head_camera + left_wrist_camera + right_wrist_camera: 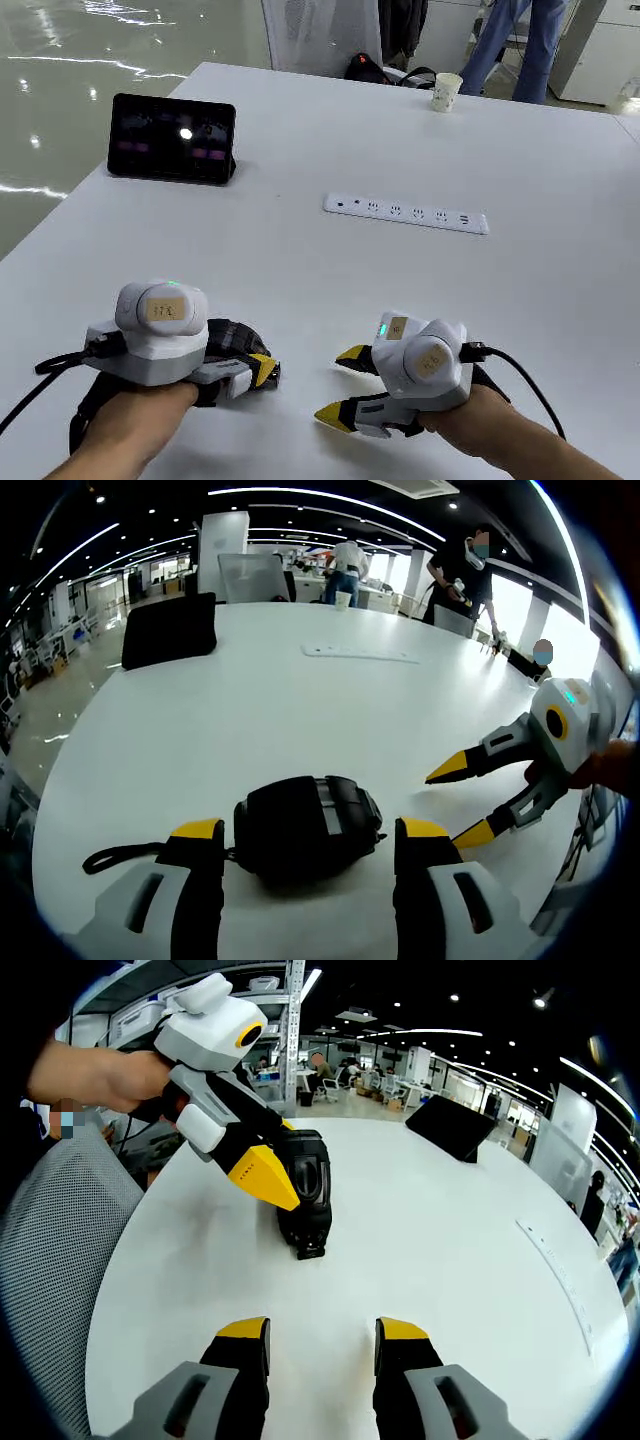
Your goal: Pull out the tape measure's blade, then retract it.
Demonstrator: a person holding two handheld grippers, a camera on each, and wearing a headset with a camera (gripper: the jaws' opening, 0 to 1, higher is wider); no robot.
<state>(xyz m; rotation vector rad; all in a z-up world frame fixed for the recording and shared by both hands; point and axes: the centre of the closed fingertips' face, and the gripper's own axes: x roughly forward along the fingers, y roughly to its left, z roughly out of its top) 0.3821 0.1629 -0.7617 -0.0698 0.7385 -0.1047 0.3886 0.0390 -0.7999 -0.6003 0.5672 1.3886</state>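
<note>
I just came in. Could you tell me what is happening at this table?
A person holds a gripper in each hand over a white table. The left gripper has its jaws on either side of a black tape measure that lies on the table. Whether the jaws press on it is not clear. The right gripper is open and empty. It points toward the tape measure but stays apart from it. The blade is not pulled out yet.
</note>
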